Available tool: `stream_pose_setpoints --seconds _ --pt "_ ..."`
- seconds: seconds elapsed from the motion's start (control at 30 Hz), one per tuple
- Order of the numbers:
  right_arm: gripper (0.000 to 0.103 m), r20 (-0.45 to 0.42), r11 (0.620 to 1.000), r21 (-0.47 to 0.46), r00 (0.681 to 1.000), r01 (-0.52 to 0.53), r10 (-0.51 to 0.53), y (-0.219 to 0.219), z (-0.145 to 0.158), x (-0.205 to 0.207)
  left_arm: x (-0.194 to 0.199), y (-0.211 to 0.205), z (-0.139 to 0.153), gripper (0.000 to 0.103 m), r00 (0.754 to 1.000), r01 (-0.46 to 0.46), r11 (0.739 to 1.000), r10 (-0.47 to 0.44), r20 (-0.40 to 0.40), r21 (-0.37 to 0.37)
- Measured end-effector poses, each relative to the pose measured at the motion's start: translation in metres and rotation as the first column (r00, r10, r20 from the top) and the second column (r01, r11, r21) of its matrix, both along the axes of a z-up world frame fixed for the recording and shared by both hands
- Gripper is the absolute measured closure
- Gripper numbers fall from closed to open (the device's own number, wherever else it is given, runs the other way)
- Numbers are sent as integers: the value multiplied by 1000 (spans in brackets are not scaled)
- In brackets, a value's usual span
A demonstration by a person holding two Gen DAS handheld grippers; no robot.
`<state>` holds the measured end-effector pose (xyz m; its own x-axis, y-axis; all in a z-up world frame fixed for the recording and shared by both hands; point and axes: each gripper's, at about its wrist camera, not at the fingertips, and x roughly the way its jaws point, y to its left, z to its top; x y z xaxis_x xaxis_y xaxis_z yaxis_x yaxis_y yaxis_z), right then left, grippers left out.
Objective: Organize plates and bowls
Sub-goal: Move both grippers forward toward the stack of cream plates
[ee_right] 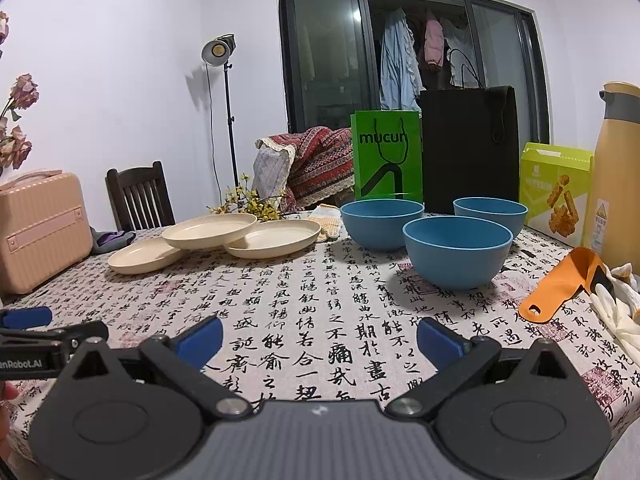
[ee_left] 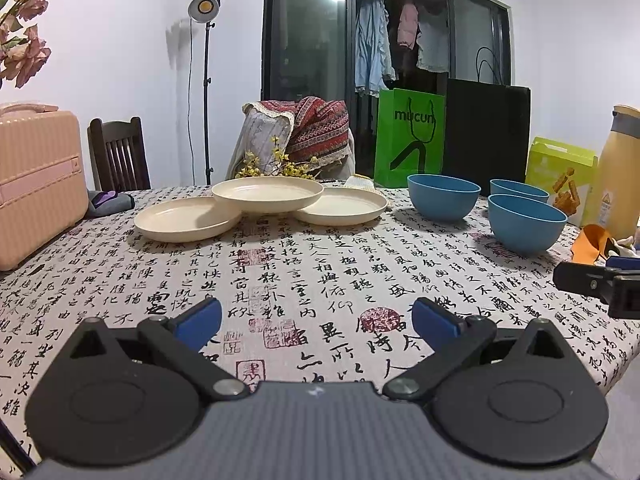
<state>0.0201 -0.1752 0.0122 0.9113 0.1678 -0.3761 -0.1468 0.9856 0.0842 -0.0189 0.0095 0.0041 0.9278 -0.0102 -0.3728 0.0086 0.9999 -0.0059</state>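
A: Left gripper point(ee_left: 316, 320) – status?
B: Jaws spread wide, nothing btwn the blue pads, hanging over the near part of the table point(ee_left: 320, 264). Right gripper point(ee_right: 318, 338) same – wide apart, empty, low over the cloth.
A: Plates?
B: Three cream ones, far left side. Left plate point(ee_left: 186, 219) and right plate point(ee_left: 342, 206) lie flat on the cloth; the middle plate point(ee_left: 267, 194) sits on top, its edges resting on both.
A: Bowls?
B: Three blue, far right, all upright. Nearest bowl point(ee_right: 457, 251) is closest to the right gripper, left bowl point(ee_right: 381, 224) and back bowl point(ee_right: 490, 212) behind it. From the right cam the nearest overlaps the other two – touching or not, can't tell.
A: Anything else nr them?
B: Green bag point(ee_right: 387, 156) and black bag point(ee_right: 470, 148) stand just behind the bowls, snack box point(ee_right: 554, 192) to their right. Grippers well apart from all dishes.
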Motion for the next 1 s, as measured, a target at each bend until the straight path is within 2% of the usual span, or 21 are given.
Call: stream_pose_setpoints --seconds 0.63,1.0 --pt "0 67 998 48 997 29 -32 1 13 20 10 7 19 0 999 -10 999 11 45 -31" --pt "0 86 998 44 995 39 -43 7 23 37 26 14 28 0 998 -23 998 26 59 -62"
